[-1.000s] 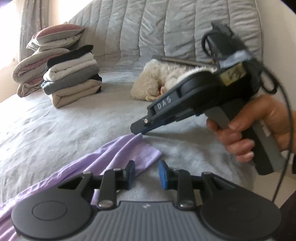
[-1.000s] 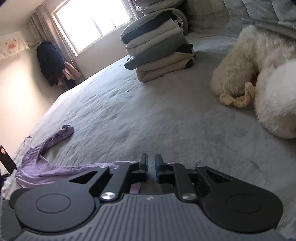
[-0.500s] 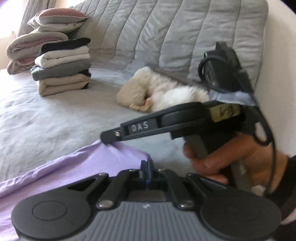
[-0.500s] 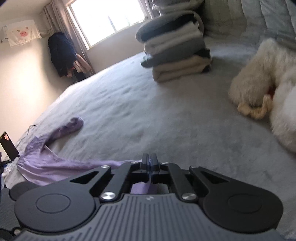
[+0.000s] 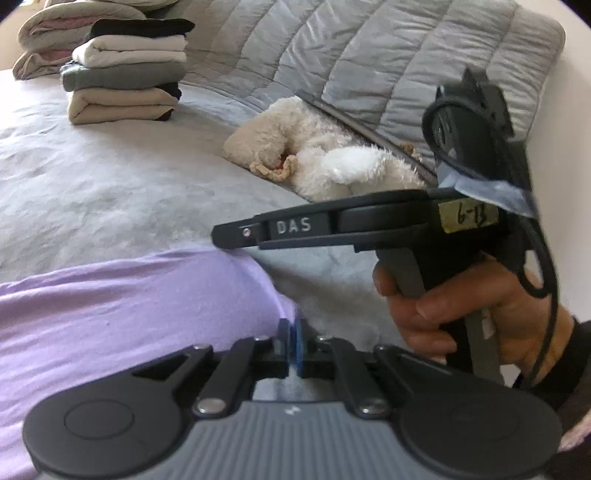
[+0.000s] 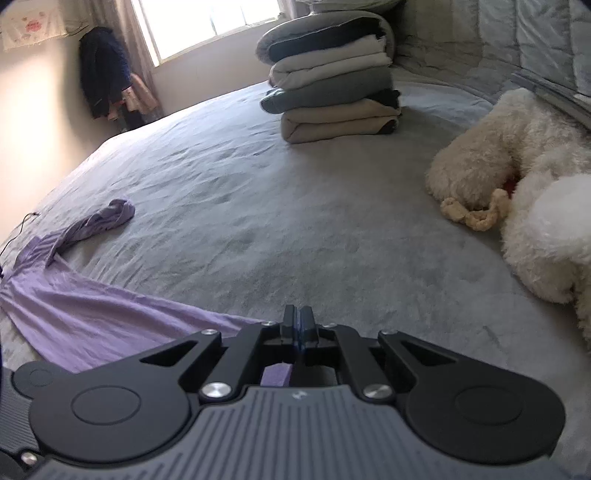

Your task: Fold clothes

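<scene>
Both grippers pinch the purple shirt (image 5: 122, 314) at its near edge — the left gripper (image 5: 294, 347) with fingers together on the cloth, the right gripper (image 6: 297, 328) likewise. The shirt trails left across the grey bed (image 6: 295, 206); folded clothes (image 6: 332, 92) are stacked far off.

This is a bedroom in a home. A wide bed (image 6: 280, 206) under a grey sheet fills both views, with a quilted grey headboard (image 5: 369, 66) at 12 o'clock in the left wrist view. A stack of folded clothes (image 6: 332, 85) sits on the bed, pillows (image 5: 66, 22) behind it. A fluffy white plush toy (image 6: 524, 177) lies at 3 o'clock. At 11 o'clock, a bright curtained window (image 6: 214, 22) and dark garments hanging (image 6: 107, 74) in the corner.
</scene>
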Demonstrator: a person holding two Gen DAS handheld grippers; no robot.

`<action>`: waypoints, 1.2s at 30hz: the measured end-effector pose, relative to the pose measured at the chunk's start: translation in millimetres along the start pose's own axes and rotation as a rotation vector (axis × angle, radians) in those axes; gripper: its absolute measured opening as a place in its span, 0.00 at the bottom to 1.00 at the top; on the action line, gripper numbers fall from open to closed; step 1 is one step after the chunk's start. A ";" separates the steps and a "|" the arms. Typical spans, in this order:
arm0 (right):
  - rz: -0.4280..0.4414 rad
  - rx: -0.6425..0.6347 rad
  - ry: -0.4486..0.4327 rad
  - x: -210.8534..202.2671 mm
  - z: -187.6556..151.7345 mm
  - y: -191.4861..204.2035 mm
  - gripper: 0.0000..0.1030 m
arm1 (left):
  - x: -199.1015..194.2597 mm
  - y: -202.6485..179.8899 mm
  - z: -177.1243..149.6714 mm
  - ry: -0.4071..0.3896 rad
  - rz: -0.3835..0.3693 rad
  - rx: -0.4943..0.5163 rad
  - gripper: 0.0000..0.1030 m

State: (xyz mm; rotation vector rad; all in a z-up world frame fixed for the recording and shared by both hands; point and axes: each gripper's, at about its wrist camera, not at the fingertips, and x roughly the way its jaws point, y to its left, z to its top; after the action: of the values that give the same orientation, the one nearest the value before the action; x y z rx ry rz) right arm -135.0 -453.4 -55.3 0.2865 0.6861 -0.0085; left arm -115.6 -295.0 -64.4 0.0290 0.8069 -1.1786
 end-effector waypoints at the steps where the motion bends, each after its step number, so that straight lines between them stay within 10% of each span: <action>1: 0.002 0.004 -0.004 -1.8 1.5 0.9 0.13 | -5.5 0.7 0.7 -0.001 0.003 -0.001 0.24; 7: 0.025 -0.011 -0.023 -10.3 6.0 17.3 0.33 | -47.4 17.6 -2.4 -0.001 0.071 0.008 0.43; 17: 0.119 -0.122 -0.027 -10.3 7.4 77.4 0.33 | -121.0 69.3 -11.1 0.000 0.347 0.015 0.52; 36: 0.353 -0.375 0.061 39.3 -3.9 231.4 0.33 | -291.3 232.7 -88.2 -0.102 0.717 -0.291 0.58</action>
State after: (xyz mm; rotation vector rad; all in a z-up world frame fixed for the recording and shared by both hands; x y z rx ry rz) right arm -83.4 -226.6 -23.0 0.0435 0.6758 0.4629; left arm -12.7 73.7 -49.8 0.0158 0.7776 -0.3798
